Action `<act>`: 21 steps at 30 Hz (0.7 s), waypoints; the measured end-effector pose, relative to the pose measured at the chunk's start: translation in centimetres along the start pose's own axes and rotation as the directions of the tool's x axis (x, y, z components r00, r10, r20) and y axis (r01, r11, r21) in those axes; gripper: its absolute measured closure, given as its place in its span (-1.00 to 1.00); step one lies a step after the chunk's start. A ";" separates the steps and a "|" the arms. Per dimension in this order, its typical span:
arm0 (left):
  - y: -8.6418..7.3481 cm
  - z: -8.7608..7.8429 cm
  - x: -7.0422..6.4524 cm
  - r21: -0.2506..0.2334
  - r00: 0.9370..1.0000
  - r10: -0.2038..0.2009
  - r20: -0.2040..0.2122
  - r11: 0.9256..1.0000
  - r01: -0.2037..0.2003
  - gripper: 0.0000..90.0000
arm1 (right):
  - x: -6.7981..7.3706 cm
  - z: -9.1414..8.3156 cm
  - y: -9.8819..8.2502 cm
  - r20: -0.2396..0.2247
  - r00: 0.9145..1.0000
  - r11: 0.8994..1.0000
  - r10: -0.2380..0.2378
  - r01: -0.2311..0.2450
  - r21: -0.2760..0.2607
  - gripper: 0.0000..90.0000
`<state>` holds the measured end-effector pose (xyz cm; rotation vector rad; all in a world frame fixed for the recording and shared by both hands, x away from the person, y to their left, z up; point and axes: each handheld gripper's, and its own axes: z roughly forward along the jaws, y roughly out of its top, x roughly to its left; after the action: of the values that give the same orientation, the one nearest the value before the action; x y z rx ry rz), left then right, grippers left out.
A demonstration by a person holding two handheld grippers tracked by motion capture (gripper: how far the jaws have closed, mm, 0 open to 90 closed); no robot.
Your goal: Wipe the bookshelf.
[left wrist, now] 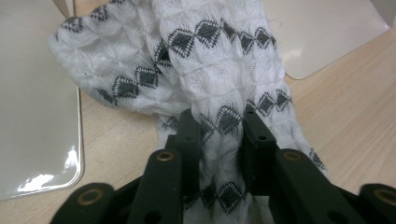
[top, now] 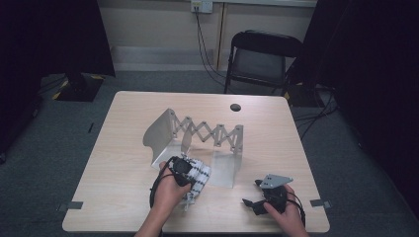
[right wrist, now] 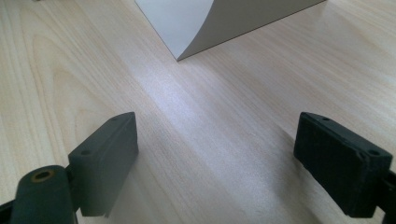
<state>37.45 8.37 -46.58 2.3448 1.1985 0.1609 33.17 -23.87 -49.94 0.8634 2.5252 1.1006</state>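
Left gripper pinching the patterned cloth on our table

On the table (top: 123, 163), by the white folding rack (top: 197, 136), our left gripper (left wrist: 219, 126) pinches the white cloth with black diamonds (left wrist: 187, 60); our right gripper (right wrist: 215, 158) rests low, jaws spread over bare wood. No writing is readable.

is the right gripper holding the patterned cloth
No, the right gripper stands open over bare table; the left gripper pinches the cloth.

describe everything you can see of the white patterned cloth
The cloth is a white, puckered knit with rows of dark grey diamond shapes. It is soft and bunched, lying on the wooden table against the grey folding rack's panel. The left claw pinches a gathered fold between its jaws.
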 end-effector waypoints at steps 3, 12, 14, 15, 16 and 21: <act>0.2 0.0 -0.1 0.011 1.000 -0.006 -0.006 1.000 0.006 0.72 | 0.0 0.0 0.0 0.000 1.000 1.000 0.000 0.000 0.000 -0.70; 1.5 0.2 0.0 -0.039 0.999 -0.042 0.012 0.998 0.043 0.72 | 0.0 0.0 0.0 -0.001 1.000 1.000 0.000 0.000 0.000 -0.70; 1.7 0.5 0.1 -0.041 0.999 -0.033 0.010 0.999 0.034 0.67 | 0.0 0.0 0.0 -0.001 1.000 1.000 0.000 0.000 0.000 -0.70; 1.8 0.6 0.1 -0.049 0.999 -0.036 0.009 0.998 0.037 0.59 | 0.0 0.0 0.0 -0.001 1.000 1.000 0.000 0.000 0.000 -0.70; 1.7 0.6 0.1 -0.053 0.999 -0.034 0.003 0.998 0.034 0.51 | 0.0 0.0 0.0 -0.001 1.000 1.000 0.001 -0.001 0.000 -0.70; 1.4 -0.1 0.2 -0.052 0.999 -0.038 -0.002 0.998 0.038 0.19 | 0.0 0.0 0.0 -0.001 1.000 1.000 0.000 0.000 0.000 -0.70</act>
<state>38.51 7.91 -45.84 2.2760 1.2251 0.1813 33.18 -23.87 -49.93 0.8636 2.5258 1.1008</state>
